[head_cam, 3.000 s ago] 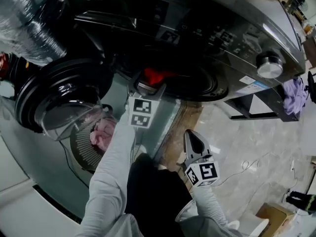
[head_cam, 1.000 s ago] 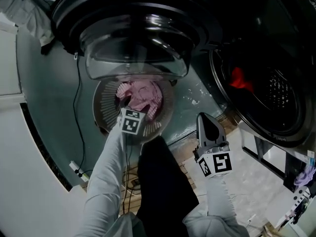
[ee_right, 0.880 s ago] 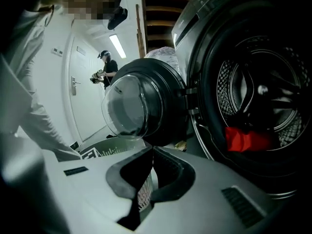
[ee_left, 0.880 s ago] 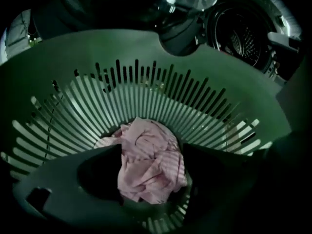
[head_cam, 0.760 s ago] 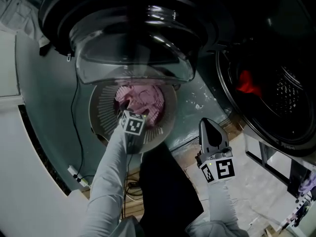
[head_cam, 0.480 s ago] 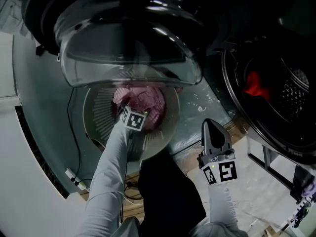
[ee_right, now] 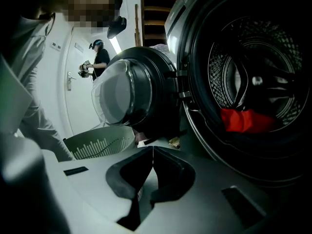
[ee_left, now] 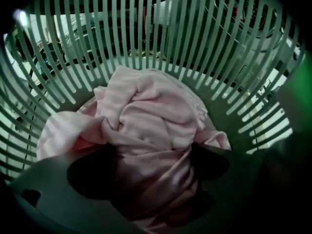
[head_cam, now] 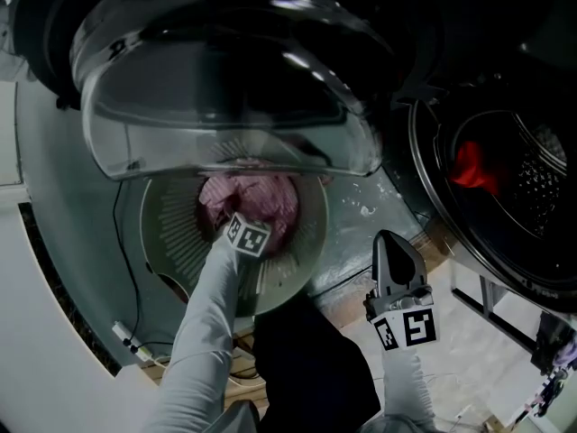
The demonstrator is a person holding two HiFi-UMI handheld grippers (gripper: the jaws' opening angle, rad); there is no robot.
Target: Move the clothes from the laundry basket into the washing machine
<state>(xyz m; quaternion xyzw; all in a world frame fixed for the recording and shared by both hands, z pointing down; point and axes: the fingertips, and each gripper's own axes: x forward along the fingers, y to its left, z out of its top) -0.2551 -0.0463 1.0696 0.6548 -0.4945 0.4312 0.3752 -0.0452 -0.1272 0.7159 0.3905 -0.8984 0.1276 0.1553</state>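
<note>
A heap of pink clothes (head_cam: 251,198) (ee_left: 146,116) lies in the round slatted laundry basket (head_cam: 171,242) (ee_left: 234,57) on the floor. My left gripper (head_cam: 236,218) (ee_left: 151,165) points down into the basket. Its jaws have just been opening and now stand wide, with pink cloth between them but not pinched. My right gripper (head_cam: 391,244) (ee_right: 152,152) hangs shut and empty to the right of the basket, in front of the washing machine. A red garment (head_cam: 473,168) (ee_right: 248,121) lies inside the drum (head_cam: 532,188) (ee_right: 253,82).
The machine's open door (head_cam: 225,88) (ee_right: 129,94), with its domed glass, hangs over the far part of the basket. A cable (head_cam: 126,269) runs along the floor left of the basket. In the right gripper view, another person (ee_right: 100,57) stands by a white door far off.
My left gripper has gone down into the basket onto the pink clothes, and its cube sits lower among the slats. The right gripper has sunk a little. Three seconds ago the left was at the drum.
</note>
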